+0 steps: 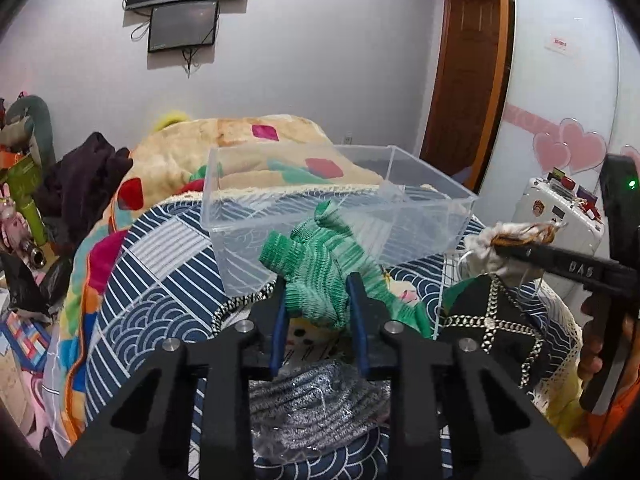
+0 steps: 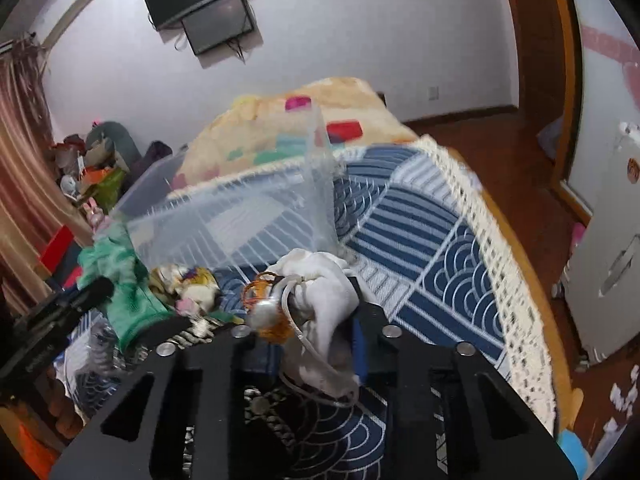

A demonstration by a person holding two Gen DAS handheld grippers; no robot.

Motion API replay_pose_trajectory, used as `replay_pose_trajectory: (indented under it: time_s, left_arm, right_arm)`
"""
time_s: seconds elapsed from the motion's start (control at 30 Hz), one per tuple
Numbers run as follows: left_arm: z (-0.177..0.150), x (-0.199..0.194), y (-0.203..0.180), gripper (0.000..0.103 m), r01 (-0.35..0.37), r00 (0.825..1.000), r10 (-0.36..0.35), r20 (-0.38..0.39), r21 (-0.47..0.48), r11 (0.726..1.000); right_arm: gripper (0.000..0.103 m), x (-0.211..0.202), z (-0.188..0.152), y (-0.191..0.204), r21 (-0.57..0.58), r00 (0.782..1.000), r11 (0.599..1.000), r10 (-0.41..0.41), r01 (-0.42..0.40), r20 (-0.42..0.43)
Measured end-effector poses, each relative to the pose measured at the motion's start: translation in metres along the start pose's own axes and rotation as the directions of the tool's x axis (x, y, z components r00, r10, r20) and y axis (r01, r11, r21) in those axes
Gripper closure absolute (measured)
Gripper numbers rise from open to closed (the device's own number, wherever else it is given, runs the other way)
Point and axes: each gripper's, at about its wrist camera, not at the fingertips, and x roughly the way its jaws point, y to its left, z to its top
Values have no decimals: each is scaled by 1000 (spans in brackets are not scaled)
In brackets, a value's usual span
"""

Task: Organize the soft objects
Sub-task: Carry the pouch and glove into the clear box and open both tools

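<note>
My left gripper [image 1: 320, 300] is shut on a green knitted glove [image 1: 320, 268] and holds it up in front of a clear plastic box [image 1: 320, 200] that stands on the bed. My right gripper [image 2: 312, 312] is shut on a white cloth piece with orange trim [image 2: 320, 284]; it also shows in the left wrist view [image 1: 496, 244], right of the box. In the right wrist view the box [image 2: 248, 220] is ahead to the left and the green glove [image 2: 124, 276] is at far left.
A black piece with silver chain [image 1: 492, 320] and a silver-grey knit in clear plastic [image 1: 316, 404] lie on the blue patterned blanket [image 1: 160, 280]. A small patterned piece [image 2: 188, 284] lies near the box. A white suitcase [image 1: 560, 216] stands right of the bed.
</note>
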Motion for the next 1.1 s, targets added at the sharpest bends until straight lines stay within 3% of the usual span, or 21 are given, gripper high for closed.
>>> replay_pose_trajectory:
  time_s: [0.23,0.47,0.67,0.97,1.1]
  left_arm:
    - [18,-19,8,85,51,998,-50,44,-38,998]
    - [41,-34,9,88,79,992,-75,100,-34,996]
    - [64,-38,10,88,33,988,-31,150,-14,999]
    - [96,5,24,88,-28,990,31,140,-30,999]
    - [101,28,28,87,-39,994,41,100,-19,999]
  right_arm:
    - [80,-32,17,16,-30,994,999,40,-37,101]
    - [80,-38,40,34,-88,984,994,77,-63,159]
    - [80,-33,56,47,-121,979,990,99,-78,181]
    - [80,-21,88,64,-163,971,983,121,-88,204]
    - [80,-4,96,70,-186,978,979,117,-84,173]
